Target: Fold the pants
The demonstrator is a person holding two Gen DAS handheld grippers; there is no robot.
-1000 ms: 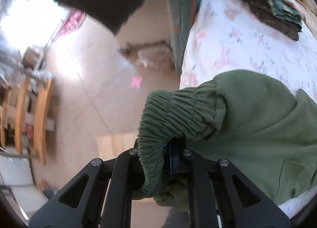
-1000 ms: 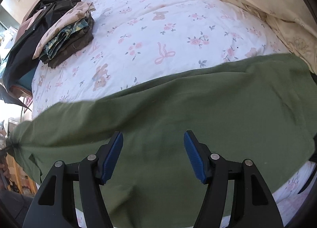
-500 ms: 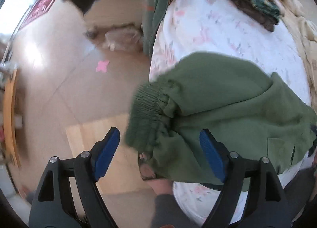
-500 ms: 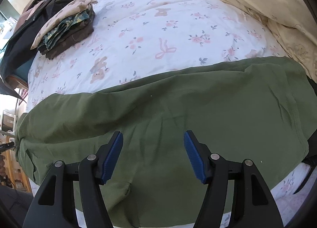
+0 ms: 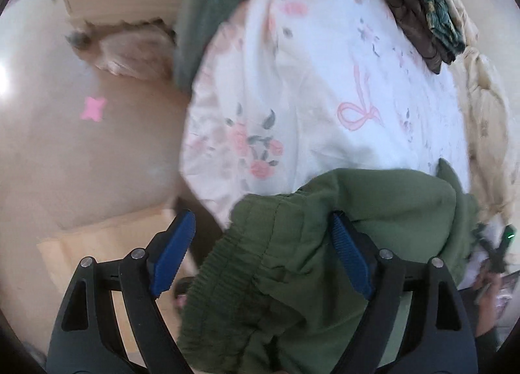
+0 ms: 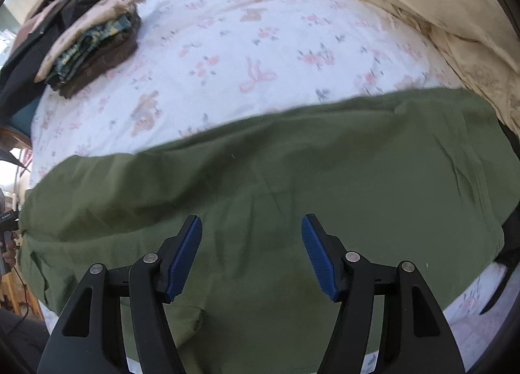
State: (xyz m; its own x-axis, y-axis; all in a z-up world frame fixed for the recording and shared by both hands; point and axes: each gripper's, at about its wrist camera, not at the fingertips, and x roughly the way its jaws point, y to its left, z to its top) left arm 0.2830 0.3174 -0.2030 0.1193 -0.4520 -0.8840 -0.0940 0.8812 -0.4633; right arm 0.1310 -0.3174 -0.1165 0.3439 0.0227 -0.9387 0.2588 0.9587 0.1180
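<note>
Between folds: green pants (image 6: 276,179) spread along the bed (image 6: 260,32) edge, left hand-held gripper (image 5: 263,244) and right hand-held gripper (image 6: 252,253) both spread, holding nothing; next, probably regrip the elastic waistband (image 5: 234,263).

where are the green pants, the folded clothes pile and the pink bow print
green pants (image 6: 292,179): right wrist view, middle of the spread fabric
folded clothes pile (image 6: 94,48): right wrist view, stack's near side
pink bow print (image 5: 359,110): left wrist view, the ribbon loop

The left claw (image 5: 260,253) gapes wide over the green pants' (image 5: 312,260) ribbed waistband at the floral sheet's (image 5: 308,87) edge.
</note>
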